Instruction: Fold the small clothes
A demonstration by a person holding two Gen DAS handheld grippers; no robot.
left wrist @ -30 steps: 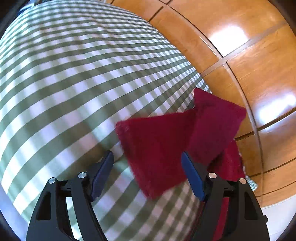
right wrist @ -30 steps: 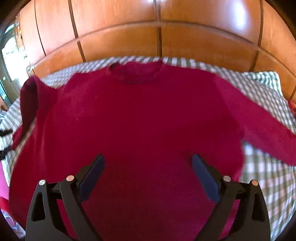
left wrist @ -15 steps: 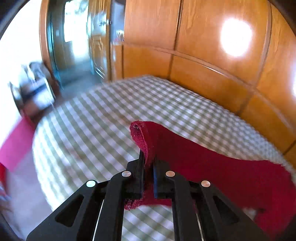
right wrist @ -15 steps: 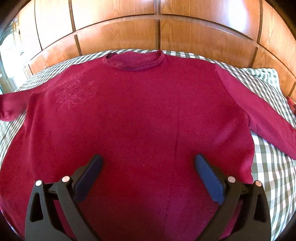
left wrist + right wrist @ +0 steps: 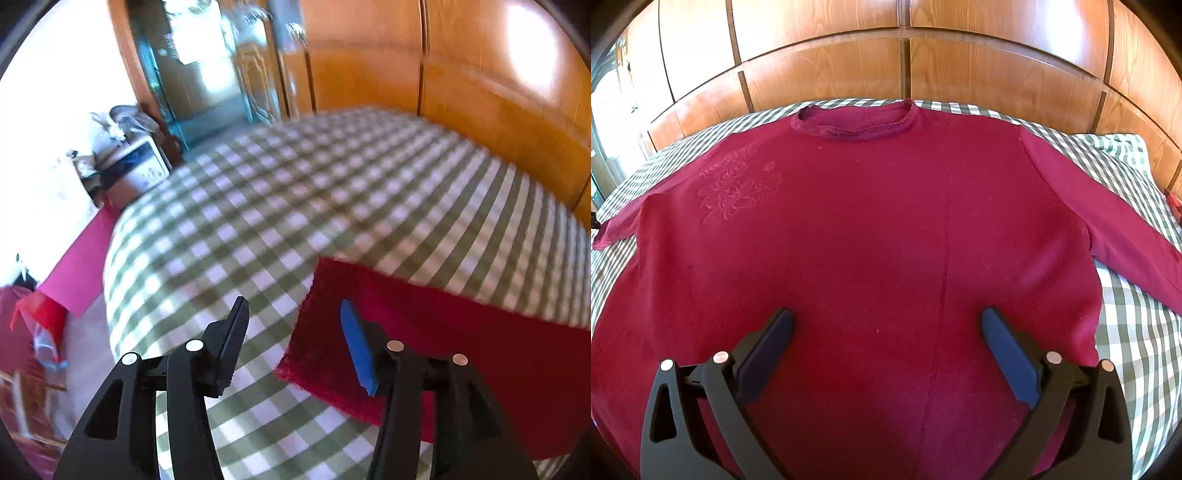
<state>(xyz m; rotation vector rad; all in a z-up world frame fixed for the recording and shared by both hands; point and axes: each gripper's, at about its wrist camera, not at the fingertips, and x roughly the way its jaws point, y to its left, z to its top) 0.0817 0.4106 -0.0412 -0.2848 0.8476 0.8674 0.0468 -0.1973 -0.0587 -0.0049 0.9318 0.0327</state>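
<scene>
A dark red sweater (image 5: 871, 236) lies flat, front up, on the green checked bedcover (image 5: 1134, 332), neck hole toward the wooden headboard, both sleeves spread out. My right gripper (image 5: 886, 332) hovers wide open over its lower middle, nothing between its fingers. In the left wrist view the sweater's left sleeve (image 5: 424, 332) lies stretched across the cover, its cuff end just beyond my left gripper (image 5: 291, 325). That gripper's jaws are opening; the cuff edge lies under the blue right finger (image 5: 356, 347), not pinched.
A wooden panelled headboard (image 5: 901, 62) runs behind the bed. A checked pillow (image 5: 1115, 147) sits at the back right. Past the bed's left edge are a pink mat (image 5: 77, 266), a small cluttered stand (image 5: 140, 166) and a doorway (image 5: 207, 66).
My left gripper shut on the sleeve's cuff, pulled the folded-over sleeve out flat to the left, then let it go and is opening. The right gripper stayed put.
</scene>
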